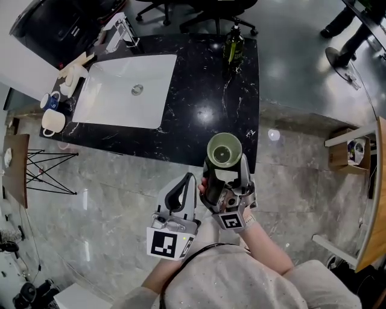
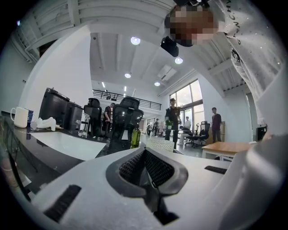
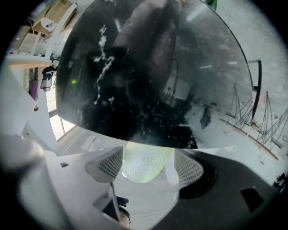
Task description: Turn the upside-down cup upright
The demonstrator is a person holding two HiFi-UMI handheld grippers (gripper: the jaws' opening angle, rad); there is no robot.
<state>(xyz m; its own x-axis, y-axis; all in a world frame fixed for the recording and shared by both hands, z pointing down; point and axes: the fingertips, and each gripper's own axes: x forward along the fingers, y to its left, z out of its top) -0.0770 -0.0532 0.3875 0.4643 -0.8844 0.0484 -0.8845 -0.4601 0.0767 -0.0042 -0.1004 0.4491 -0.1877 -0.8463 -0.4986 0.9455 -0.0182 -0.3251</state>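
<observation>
My right gripper [image 1: 225, 172] clamped on pale green dimpled plastic cup [image 1: 224, 151], mouth seemingly up, held in air over near edge of black marble countertop [image 1: 199, 96]. My left gripper [image 1: 183, 192] pinched together, empty. Cup likely light, slightly flexible: keep mid-wall hold, gentle squeeze.

I count two grippers, the left gripper [image 1: 184, 187] and the right gripper [image 1: 226, 168], and one green cup [image 1: 224, 151]. The one black bench [image 1: 205, 102] carries one white sink [image 1: 114, 96], one green bottle [image 1: 233, 43] at its far right, and two mugs at its left end: a blue mug [image 1: 50, 99] and a white mug [image 1: 53, 122]. Beyond it stand two chairs, the left chair [image 1: 155, 7] and the right chair [image 1: 217, 15].
</observation>
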